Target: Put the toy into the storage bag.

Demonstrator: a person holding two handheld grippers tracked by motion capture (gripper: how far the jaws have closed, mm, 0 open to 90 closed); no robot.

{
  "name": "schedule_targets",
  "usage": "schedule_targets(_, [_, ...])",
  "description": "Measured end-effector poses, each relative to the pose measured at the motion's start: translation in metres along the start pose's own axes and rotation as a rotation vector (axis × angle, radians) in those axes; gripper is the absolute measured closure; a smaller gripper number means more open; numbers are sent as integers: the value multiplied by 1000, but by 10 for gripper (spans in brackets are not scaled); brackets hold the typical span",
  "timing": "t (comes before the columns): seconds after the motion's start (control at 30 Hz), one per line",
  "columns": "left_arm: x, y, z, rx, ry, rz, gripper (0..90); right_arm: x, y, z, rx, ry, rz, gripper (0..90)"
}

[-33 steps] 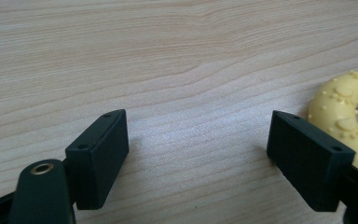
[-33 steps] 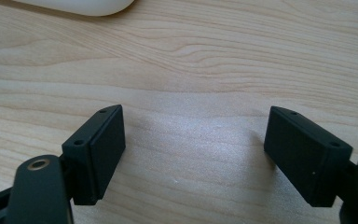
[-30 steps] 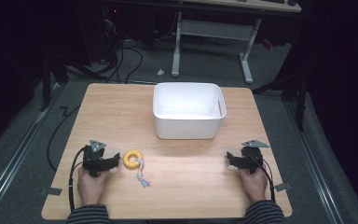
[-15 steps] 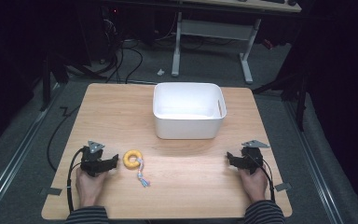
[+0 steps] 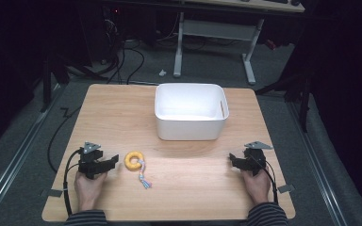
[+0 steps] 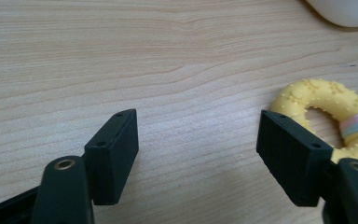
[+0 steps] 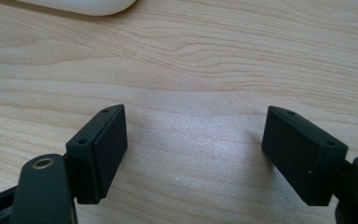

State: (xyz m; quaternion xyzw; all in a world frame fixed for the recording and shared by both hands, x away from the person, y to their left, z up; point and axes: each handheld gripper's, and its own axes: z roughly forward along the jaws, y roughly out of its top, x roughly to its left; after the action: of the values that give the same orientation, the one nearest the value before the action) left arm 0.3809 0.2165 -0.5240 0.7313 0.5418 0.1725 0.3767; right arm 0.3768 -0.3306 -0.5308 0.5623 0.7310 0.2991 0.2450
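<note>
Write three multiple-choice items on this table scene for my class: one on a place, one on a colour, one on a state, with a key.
1. Where does the ring toy lie?
A. In the tub
B. On the table by the left gripper
C. By the right gripper

2. What colour is the tub?
A. White
B. Blue
C. Black

3. How do the right gripper's jaws stand?
A. Shut on the toy
B. Shut on nothing
C. Open

Key: B, the toy lies just past the left jaws; A, its walls are white; C, bare wood shows between the jaws.
</note>
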Motion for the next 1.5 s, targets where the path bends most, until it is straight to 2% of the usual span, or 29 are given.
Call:
schedule_targets(0.27, [-14, 9, -7, 7, -63, 49, 345, 0, 0, 0, -2, -1, 0, 227])
schedule_targets(0.37, [-20, 12, -4, 20, -87, 55, 360, 0, 0, 0, -2, -1, 0, 227])
schedule_targets(0.5, [-30, 17, 1, 49, -92, 100, 377, 0, 0, 0, -1, 0, 0, 226])
schedule_targets(0.57, [-34, 19, 4, 56, -101, 108, 390, 0, 0, 0, 0, 0, 0, 227])
schedule_targets(0.77, [-44, 25, 12, 102, -84, 150, 424, 0, 0, 0, 0, 0, 0, 227])
schedule_targets(1.13, [-52, 25, 27, 167, -48, 172, 530, 0, 0, 0, 0, 1, 1, 227])
schedule_targets(1.27, [-52, 25, 30, 174, -46, 174, 567, 0, 0, 0, 0, 2, 0, 227])
schedule_targets(1.3, [-53, 25, 30, 174, -50, 173, 605, 0, 0, 0, 0, 2, 0, 227])
schedule_targets(1.5, [-54, 25, 30, 176, -55, 179, 649, 0, 0, 0, 0, 2, 0, 227])
